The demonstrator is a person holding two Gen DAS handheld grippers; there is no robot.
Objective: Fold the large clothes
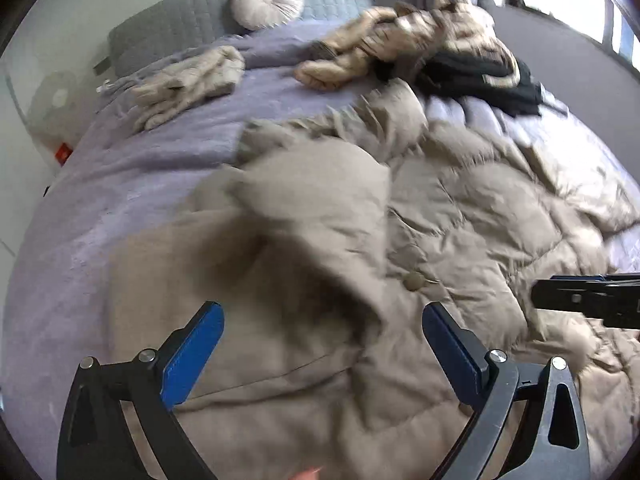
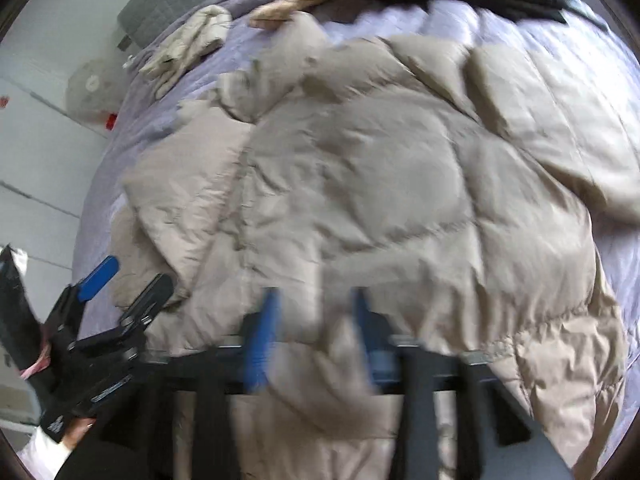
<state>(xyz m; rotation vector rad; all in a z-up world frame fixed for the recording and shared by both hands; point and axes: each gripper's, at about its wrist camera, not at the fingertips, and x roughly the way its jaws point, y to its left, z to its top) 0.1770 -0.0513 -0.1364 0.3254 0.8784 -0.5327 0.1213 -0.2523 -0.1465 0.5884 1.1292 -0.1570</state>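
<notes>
A large beige puffer coat lies spread and rumpled on the lilac bed; it also fills the right wrist view. My left gripper is open above a folded-over flap of the coat, its blue pads wide apart and empty. It also shows at the left of the right wrist view. My right gripper is blurred, with its blue pads close on a fold of the coat's edge. Its black body shows at the right edge of the left wrist view.
A folded cream garment lies at the bed's far left. A tan jacket and black clothes are heaped at the far right. A round pillow leans on the grey headboard. A fan stands beside the bed.
</notes>
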